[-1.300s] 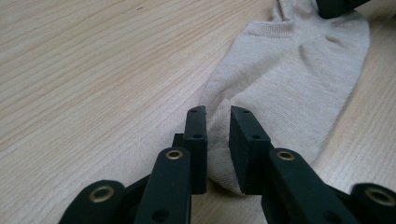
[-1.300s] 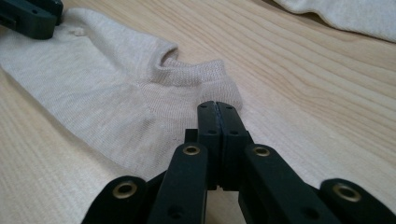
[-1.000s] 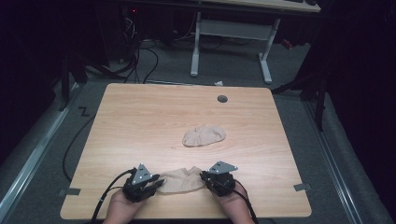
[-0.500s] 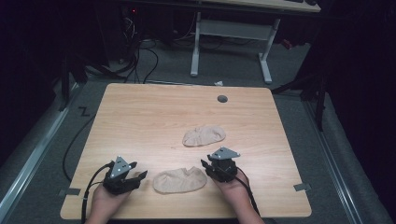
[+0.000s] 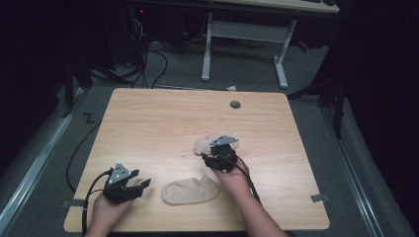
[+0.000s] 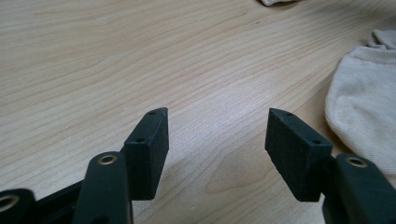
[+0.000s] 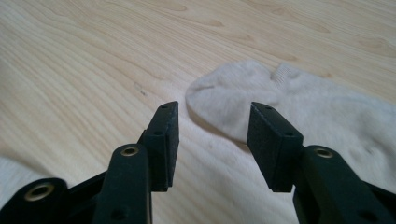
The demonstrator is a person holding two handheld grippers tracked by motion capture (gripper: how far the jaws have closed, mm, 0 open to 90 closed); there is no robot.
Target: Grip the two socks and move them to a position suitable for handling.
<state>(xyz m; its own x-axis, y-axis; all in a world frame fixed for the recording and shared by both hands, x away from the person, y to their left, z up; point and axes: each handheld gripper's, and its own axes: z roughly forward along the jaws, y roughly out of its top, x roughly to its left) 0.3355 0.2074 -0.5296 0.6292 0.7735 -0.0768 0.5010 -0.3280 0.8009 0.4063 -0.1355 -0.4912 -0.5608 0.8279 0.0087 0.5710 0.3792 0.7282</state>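
- High view: a person is working two handheld grippers over a wooden table (image 5: pixel 148 123), where two beige socks are lying flat, apart from each other.
- The right gripper (image 5: pixel 210 159) is reaching toward the far sock (image 5: pixel 201 144), which is sitting just past the table's centre, at roughly 12 o'clock from the near sock (image 5: pixel 190 191).
- In the right gripper view, its jaws are standing spread and empty, with the rounded end of the far sock (image 7: pixel 243 100) lying just ahead between them.
- The left gripper (image 5: pixel 141 185) is resting at about 9 o'clock from the near sock, near the front edge; in the left gripper view its jaws are gaping wide over bare wood, holding nothing, and the near sock (image 6: pixel 364 112) is lying at about 3 o'clock.
- Risk, as a judgement: the jaws may be closing on thin, flat fabric and pinching one layer alone or skidding off the wood, which would be bunching the sock rather than lifting it.
- A second risk: a dragged sock could be sliding toward the round cable hole (image 5: pixel 235 104) at 12 o'clock.
- Containers: no bin, basket or tray is standing on the table, so the socks are lying loose on the wood.
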